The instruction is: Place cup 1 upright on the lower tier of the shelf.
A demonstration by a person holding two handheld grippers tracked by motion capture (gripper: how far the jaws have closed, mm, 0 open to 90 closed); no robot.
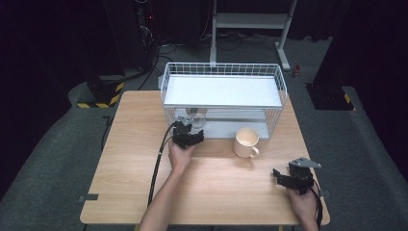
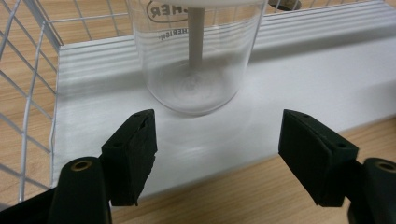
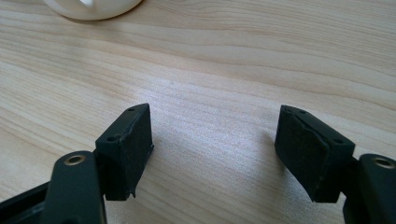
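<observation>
Pale wooden worktop point(image 1: 144, 183) seen from above, on dark grey floor. At the far edge, a white wire-mesh rack point(image 1: 223, 70) with a flat white top shelf and a ribbed white lower shelf point(image 2: 303, 70).

On that lower shelf, near its left end: a clear glass beaker with printed lettering point(image 2: 196, 56), upright, a grey rod inside it rising straight up from its base. Wire wall of the rack just to the left of the beaker in the left gripper view.

Left gripper point(image 1: 187, 136), black, held at the rack's open front, pointing at the beaker. Jaws parted, nothing between the pads, beaker just beyond the tips and not touched: released. Black cable trailing back along the forearm.

Cream ceramic mug point(image 1: 246, 142) upright on the worktop just in front of the rack, to the right of the left gripper, handle toward the near side.

Right gripper point(image 1: 287, 180), black with a grey three-cornered plate on top, low over the near right corner of the worktop, well apart from the mug. Jaws spread over bare wood, grasping nothing.
</observation>
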